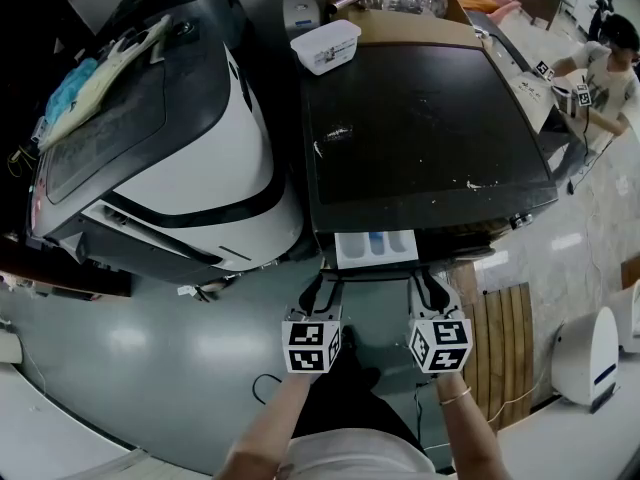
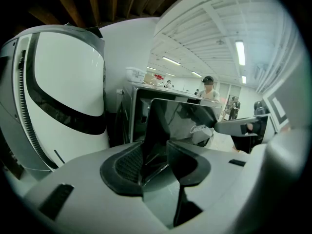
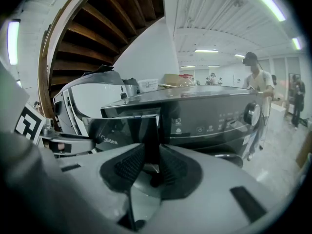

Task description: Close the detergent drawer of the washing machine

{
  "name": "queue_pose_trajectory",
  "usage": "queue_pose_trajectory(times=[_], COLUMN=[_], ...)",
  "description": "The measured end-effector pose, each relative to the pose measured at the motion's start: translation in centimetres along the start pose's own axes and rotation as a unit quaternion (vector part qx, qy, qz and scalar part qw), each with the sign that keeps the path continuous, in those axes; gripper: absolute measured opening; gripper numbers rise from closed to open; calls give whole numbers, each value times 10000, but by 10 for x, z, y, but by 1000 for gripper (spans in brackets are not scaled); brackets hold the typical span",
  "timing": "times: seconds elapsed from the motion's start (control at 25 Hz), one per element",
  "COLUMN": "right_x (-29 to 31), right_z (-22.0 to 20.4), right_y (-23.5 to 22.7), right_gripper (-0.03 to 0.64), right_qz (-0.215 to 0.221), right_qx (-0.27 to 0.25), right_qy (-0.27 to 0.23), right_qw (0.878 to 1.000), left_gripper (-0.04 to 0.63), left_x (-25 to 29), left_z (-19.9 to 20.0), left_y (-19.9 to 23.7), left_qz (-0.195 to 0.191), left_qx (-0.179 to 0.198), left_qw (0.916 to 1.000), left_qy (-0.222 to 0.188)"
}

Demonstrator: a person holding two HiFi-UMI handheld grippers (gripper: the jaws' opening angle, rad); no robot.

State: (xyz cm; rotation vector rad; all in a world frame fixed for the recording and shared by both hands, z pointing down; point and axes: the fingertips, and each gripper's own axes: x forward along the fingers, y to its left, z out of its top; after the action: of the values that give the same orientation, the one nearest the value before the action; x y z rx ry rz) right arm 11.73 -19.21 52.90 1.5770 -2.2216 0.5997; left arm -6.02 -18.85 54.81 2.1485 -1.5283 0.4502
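The black washing machine (image 1: 425,128) has its white detergent drawer (image 1: 375,248) pulled out toward me, a blue compartment showing inside. My left gripper (image 1: 322,286) sits at the left end of the drawer's front, and my right gripper (image 1: 432,282) sits at the right end. In the left gripper view the dark drawer front (image 2: 183,118) fills the middle, and its left edge runs down between the wide-open jaws of the left gripper (image 2: 155,155). In the right gripper view the drawer front (image 3: 124,128) ends between the jaws of the right gripper (image 3: 150,160), whose gap is narrower. The control panel and knob (image 3: 252,113) lie to the right.
A large white-and-black machine (image 1: 190,138) stands close on the left. A plastic tub (image 1: 326,45) and a cardboard box (image 1: 400,8) sit at the washer's back. A slatted wooden board (image 1: 500,338) and a white device (image 1: 590,353) lie to the right. A person (image 1: 605,63) stands at the far right.
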Motion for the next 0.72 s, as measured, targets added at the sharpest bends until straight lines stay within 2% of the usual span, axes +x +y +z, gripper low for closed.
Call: queue_pose_trajectory(times=[0.72], right_x=[17], right_z=[14], right_y=[-4], right_gripper=[84], right_qz=[-71], right_qx=[21], right_qy=[-27], right_qw=[10000], left_gripper=[143], left_x=[15], left_z=[14], left_y=[9], left_qz=[21], left_qx=[-24], left_qw=[10000], left_qy=[-54])
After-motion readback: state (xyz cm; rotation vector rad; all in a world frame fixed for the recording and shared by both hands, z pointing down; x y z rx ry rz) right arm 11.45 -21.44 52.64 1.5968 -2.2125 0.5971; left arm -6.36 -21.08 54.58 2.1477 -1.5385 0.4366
